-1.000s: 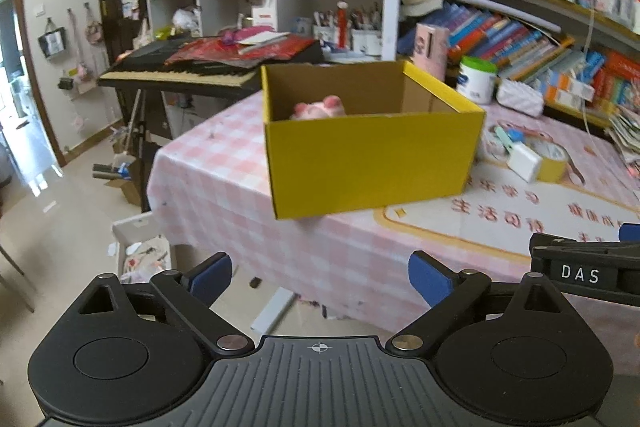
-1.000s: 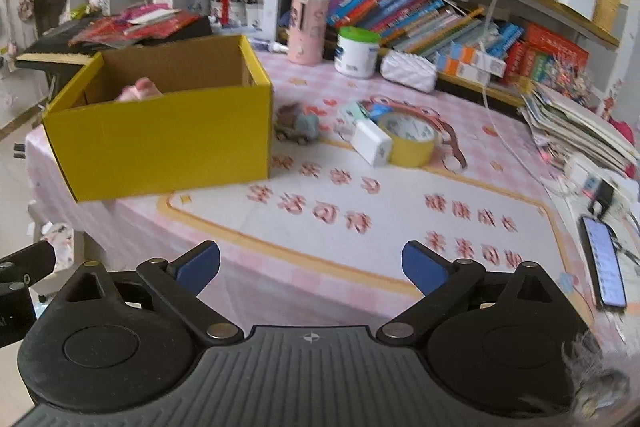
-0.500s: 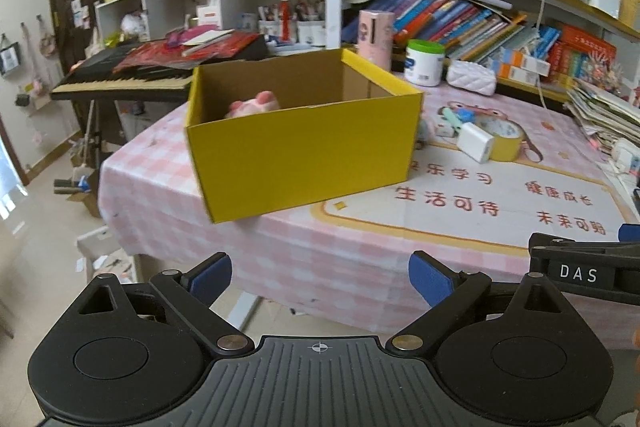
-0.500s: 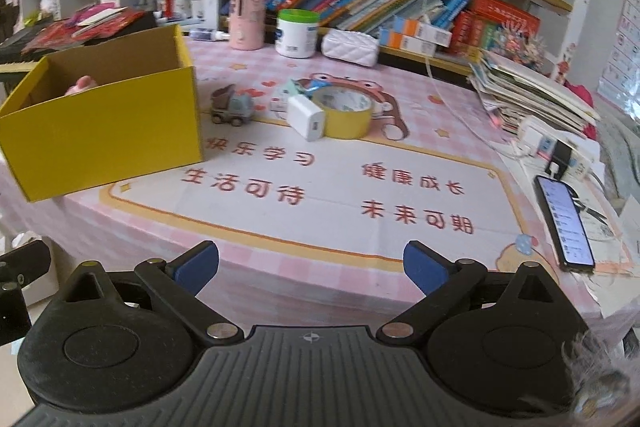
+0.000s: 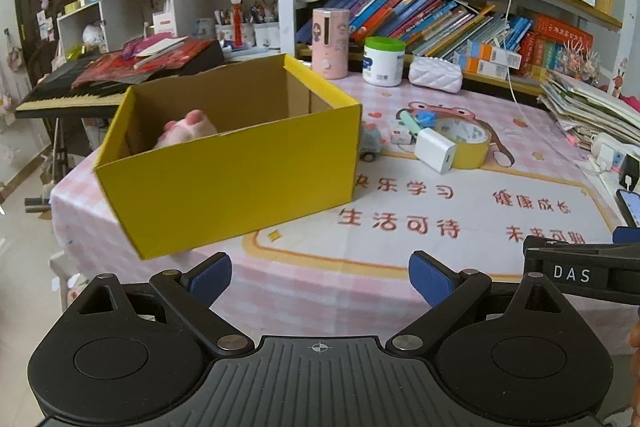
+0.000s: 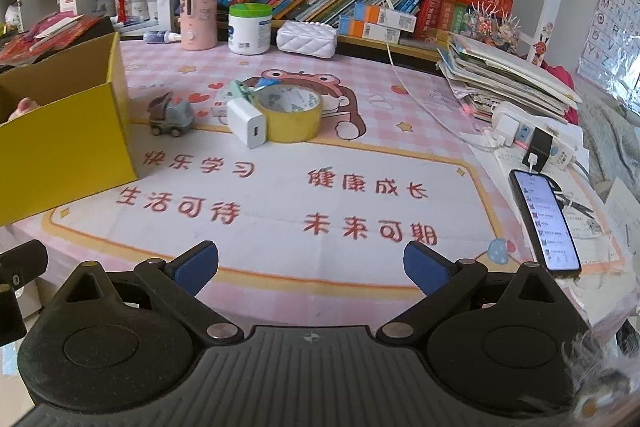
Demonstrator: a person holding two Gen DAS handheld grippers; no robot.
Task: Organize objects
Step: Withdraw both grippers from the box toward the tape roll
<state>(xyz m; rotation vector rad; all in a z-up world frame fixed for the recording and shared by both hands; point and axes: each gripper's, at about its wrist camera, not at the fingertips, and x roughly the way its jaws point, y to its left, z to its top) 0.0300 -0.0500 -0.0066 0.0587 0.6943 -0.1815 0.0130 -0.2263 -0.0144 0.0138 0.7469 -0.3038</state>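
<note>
Both grippers hover level at the near table edge, empty: left gripper (image 5: 320, 277) spread wide, right gripper (image 6: 311, 265) spread just as wide. Beyond sits one yellow box (image 5: 240, 171), open-topped, one pink toy (image 5: 186, 131) poking up inside. Right of the box: one grey toy car (image 6: 170, 115), one white charger (image 6: 247, 125) touching one yellow tape roll (image 6: 290, 113). Furthest, one green-lidded jar (image 6: 250, 29).
</note>
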